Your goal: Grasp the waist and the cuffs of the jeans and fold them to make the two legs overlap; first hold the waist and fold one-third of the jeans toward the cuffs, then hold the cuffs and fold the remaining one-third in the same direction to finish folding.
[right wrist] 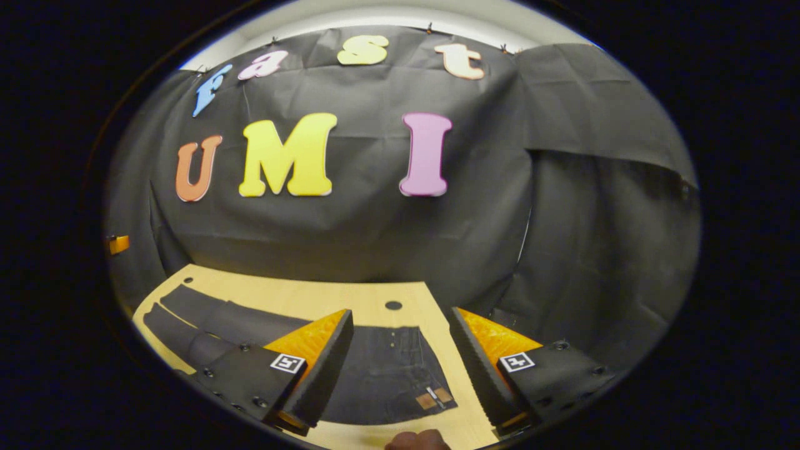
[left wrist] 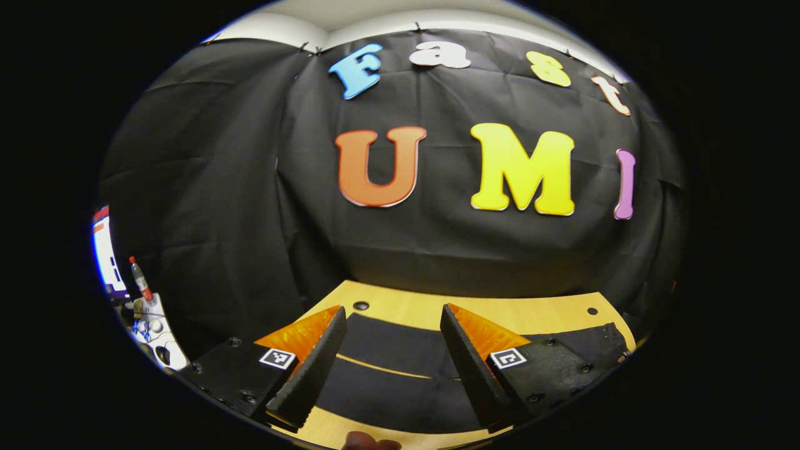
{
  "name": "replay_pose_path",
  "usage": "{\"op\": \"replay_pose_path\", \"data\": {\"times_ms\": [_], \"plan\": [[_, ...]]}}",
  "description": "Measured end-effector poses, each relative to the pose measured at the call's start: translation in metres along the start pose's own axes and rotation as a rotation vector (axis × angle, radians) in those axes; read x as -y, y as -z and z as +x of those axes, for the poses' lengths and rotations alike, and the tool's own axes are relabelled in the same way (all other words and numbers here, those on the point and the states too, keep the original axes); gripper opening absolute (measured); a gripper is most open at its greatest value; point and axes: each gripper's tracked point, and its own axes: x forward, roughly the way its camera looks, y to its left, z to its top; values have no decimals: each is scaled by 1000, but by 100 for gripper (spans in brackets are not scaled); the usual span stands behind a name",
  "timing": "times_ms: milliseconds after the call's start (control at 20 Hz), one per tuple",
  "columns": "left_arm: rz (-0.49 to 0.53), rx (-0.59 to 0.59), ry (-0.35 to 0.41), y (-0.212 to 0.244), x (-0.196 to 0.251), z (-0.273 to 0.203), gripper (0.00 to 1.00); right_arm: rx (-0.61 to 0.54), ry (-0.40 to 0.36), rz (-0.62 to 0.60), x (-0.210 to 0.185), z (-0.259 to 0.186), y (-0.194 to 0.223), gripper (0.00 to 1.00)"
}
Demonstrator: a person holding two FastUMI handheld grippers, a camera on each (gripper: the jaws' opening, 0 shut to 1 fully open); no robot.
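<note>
- Right hand-held gripper (right wrist: 400,365): jaws apart, empty, above jeans (right wrist: 381,375) waist
- Left hand-held gripper (left wrist: 392,362): jaws apart, empty, over the legs
- Jeans: flat on tabletop (right wrist: 300,297)
- Advice: pinch both layers at each edge

Jeans (right wrist: 381,375): very dark, near-black denim; tan patch (right wrist: 434,397) at the waist, pale stitching along the seams. Table (right wrist: 312,297): light yellowish wood, small dark round holes. Bottle (left wrist: 140,279) at far left of left gripper view: red cap. Square black-and-white markers (left wrist: 277,358) on both grippers.
</note>
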Motion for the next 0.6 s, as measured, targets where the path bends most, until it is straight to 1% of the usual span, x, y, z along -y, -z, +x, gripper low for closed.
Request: {"op": "replay_pose_path", "data": {"times_ms": [50, 100, 150, 200, 300, 400, 450, 500, 600], "plan": [[-21, -29, -27, 11, -12, 1, 97, -50, 1, 15, 8, 6, 16, 97], [-43, -66, -55, 25, -24, 1, 97, -108, -3, 37, 12, 11, 36, 94], [-69, -101, -70, 39, -32, 2, 97, -168, -22, 70, 12, 14, 56, 97], [-101, -148, -83, 56, -41, 3, 97, -221, -24, 96, 14, 18, 75, 97], [-198, -271, -110, 97, -57, 4, 97, -322, -3, 177, 15, 25, 106, 97], [-363, -392, -154, 134, -72, 8, 97, -391, 33, 256, 19, 29, 123, 94], [-475, -454, -174, 150, -78, 9, 98, -412, 47, 282, 22, 31, 130, 97], [-590, -498, -204, 164, -88, 10, 99, -432, 56, 307, 24, 33, 137, 97], [-783, -576, -280, 184, -106, 12, 100, -488, 52, 401, 24, 33, 149, 94]]}}
